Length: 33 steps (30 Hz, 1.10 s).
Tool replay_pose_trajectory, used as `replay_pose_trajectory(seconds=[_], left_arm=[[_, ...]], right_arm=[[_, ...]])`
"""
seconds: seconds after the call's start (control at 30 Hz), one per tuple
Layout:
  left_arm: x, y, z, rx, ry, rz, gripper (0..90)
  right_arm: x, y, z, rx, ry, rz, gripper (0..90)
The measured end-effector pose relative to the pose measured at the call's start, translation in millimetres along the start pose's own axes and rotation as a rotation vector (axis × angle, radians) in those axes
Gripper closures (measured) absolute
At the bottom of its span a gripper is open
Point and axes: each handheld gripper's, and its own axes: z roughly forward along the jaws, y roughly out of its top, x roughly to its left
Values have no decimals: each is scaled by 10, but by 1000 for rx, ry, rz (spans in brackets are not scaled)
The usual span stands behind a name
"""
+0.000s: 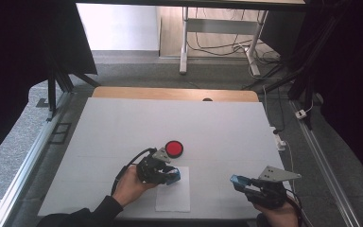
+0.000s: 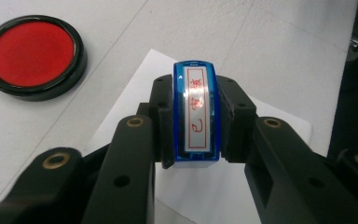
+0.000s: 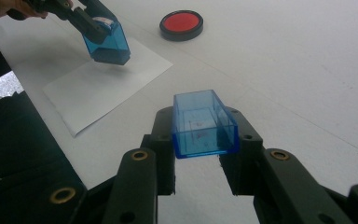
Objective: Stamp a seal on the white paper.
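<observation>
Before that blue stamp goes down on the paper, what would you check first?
1. Stamp clamped firmly in the left gripper: ok, jaws press both sides.
2. Stamp over the paper sheet: ok.
3. Stamp's cap off and out of the way: ok, the right gripper holds it aside.
4. Stamp face inked: cannot tell.
5. Red ink pad open and within reach: ok, beside the sheet.
6. Paper lying flat: ok.

The clear blue plastic stamp [image 2: 196,112] bears a white label with red characters in a red frame. The clear blue plastic cap [image 3: 203,123] matches it. The round ink pad [image 1: 174,149] is red, rimmed black. The paper sheet [image 1: 175,197] is plain white.
</observation>
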Motion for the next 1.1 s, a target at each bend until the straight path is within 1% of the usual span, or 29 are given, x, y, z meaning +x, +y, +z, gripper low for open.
replay_pose_trajectory(seconds=[0.23,0.37,0.4,0.43,0.47,0.53,0.63,0.73,0.83,0.97,1.1], left_arm=[[-20,-7,68,11,4,10,700],[-33,-19,122,34,14,21,700],[-34,-22,121,29,16,25,701],[-34,-19,122,31,16,24,701],[-32,-19,120,37,16,31,701],[-31,-29,125,27,13,21,701],[-17,-54,126,11,6,16,702],[-14,-60,127,8,4,13,702],[-43,-56,131,13,19,27,703],[-95,-53,132,23,50,54,703],[-131,-49,137,27,69,66,703]], right_arm=[[-1,0,0,0,1,0,680],[-1,0,0,0,1,0,680],[-1,0,1,0,2,1,680],[-1,0,1,0,2,0,680],[-1,0,1,0,2,1,680],[-2,0,2,1,2,0,680],[-1,0,3,1,2,0,680],[-1,1,5,1,6,0,680],[-3,2,5,5,6,-1,680],[-2,3,6,6,6,-1,680],[-2,4,8,7,5,0,680]])
